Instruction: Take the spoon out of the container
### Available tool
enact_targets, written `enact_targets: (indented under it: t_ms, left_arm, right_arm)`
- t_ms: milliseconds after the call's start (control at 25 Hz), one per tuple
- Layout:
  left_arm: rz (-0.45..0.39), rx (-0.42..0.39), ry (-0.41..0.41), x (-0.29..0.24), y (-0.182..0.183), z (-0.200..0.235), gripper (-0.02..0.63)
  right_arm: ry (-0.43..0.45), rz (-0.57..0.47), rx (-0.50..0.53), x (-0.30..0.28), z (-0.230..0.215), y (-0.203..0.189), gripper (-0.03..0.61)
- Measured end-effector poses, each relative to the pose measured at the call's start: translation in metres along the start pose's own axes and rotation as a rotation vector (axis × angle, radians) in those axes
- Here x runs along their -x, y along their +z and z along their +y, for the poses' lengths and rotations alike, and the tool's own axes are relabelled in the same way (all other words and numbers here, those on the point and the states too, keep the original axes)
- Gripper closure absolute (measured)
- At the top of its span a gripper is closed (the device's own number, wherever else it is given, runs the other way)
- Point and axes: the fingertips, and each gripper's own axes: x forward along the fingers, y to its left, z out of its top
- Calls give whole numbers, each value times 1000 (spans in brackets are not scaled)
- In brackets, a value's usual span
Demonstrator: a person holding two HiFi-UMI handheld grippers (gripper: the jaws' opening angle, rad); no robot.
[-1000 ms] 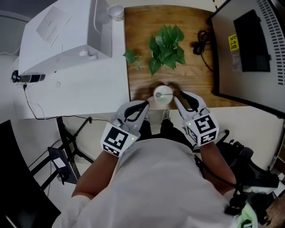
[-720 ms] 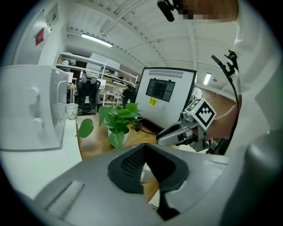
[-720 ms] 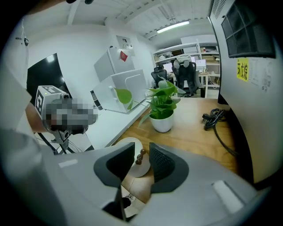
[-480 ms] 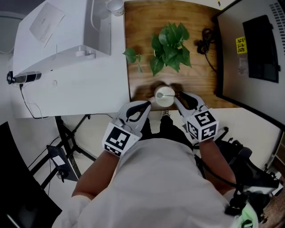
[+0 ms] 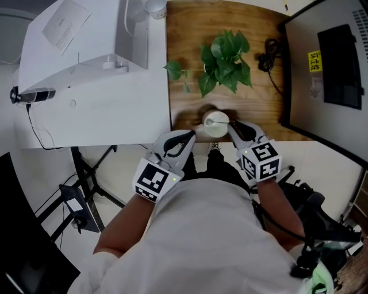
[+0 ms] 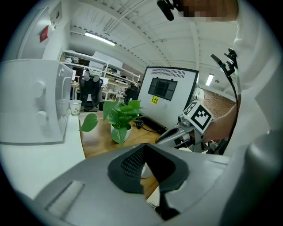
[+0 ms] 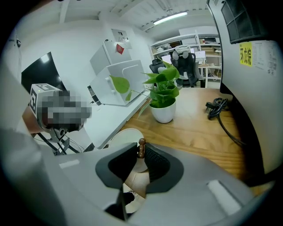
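A white container (image 5: 215, 124) stands on the wooden table (image 5: 190, 34) close to its front edge. The spoon's brown knobbed handle (image 7: 141, 147) rises from the container (image 7: 126, 136) on its right side. My right gripper (image 5: 231, 123) is at the container's right rim, and its jaws (image 7: 141, 152) are shut on that handle end. My left gripper (image 5: 192, 134) touches the container's left rim, tips together, and a slice of the white container (image 6: 144, 170) shows between its pads (image 6: 130, 163). The spoon's bowl is hidden inside the container.
A potted green plant (image 5: 223, 57) stands just behind the container. A black cable (image 5: 265, 51) lies at the back right beside a large dark monitor (image 5: 333, 63). A white machine (image 5: 86, 63) and a paper cup (image 5: 155, 7) sit to the left.
The right gripper has edged closer to the container's right rim. The left gripper has stayed at the left rim. The head camera has drifted slightly.
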Motion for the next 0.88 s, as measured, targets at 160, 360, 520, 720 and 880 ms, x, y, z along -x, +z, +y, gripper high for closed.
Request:
enact_targets:
  t_ms: [160, 360, 520, 720, 880]
  left_arm:
    - [-12, -4, 3, 3, 0, -2, 609]
    - [-18, -14, -1, 10, 2, -8, 609]
    - [-44, -33, -7, 17, 7, -11, 609]
    - [-74, -67, -18, 33, 14, -12, 609]
    - [-84, -101, -47, 46, 13, -15, 609]
  right_arm:
    - [-10, -9, 10, 3, 3, 0, 522]
    - [-21, -38, 12, 12, 8, 6, 522]
    - [-33, -73, 7, 25, 14, 13, 522]
    - [-65, -120, 7, 40, 26, 23, 522]
    - [-111, -161, 15, 54, 37, 30, 522]
